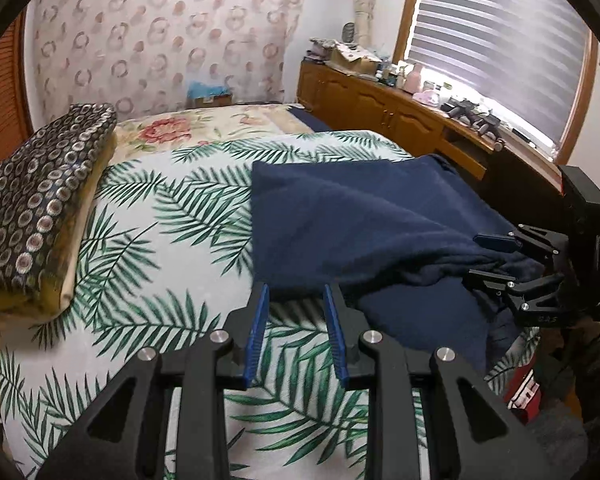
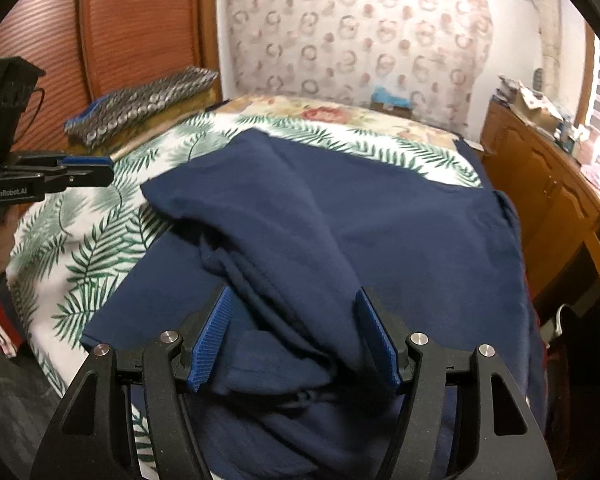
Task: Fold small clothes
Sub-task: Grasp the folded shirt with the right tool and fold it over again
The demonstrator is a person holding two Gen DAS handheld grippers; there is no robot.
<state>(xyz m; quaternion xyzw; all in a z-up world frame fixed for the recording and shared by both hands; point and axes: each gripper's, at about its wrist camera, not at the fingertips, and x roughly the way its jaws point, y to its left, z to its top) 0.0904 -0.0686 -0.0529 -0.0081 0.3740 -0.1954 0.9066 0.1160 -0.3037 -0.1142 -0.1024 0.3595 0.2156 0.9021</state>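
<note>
A navy blue garment (image 1: 360, 216) lies partly folded on the palm-leaf bedspread (image 1: 160, 240); it fills the middle of the right wrist view (image 2: 340, 220). My left gripper (image 1: 296, 292) is open and empty, just short of the garment's near left edge. My right gripper (image 2: 294, 300) is open with a bunched fold of the garment between its blue pads (image 2: 212, 332), not clamped. The right gripper also shows at the right of the left wrist view (image 1: 488, 258), over the garment's crumpled side. The left gripper shows at the far left of the right wrist view (image 2: 100, 170).
A folded stack with a circle-patterned cloth on top (image 1: 40, 200) sits at the bed's left side. A wooden cabinet (image 1: 380, 104) with clutter runs under the window on the right. A wooden door (image 2: 132, 28) stands behind the bed.
</note>
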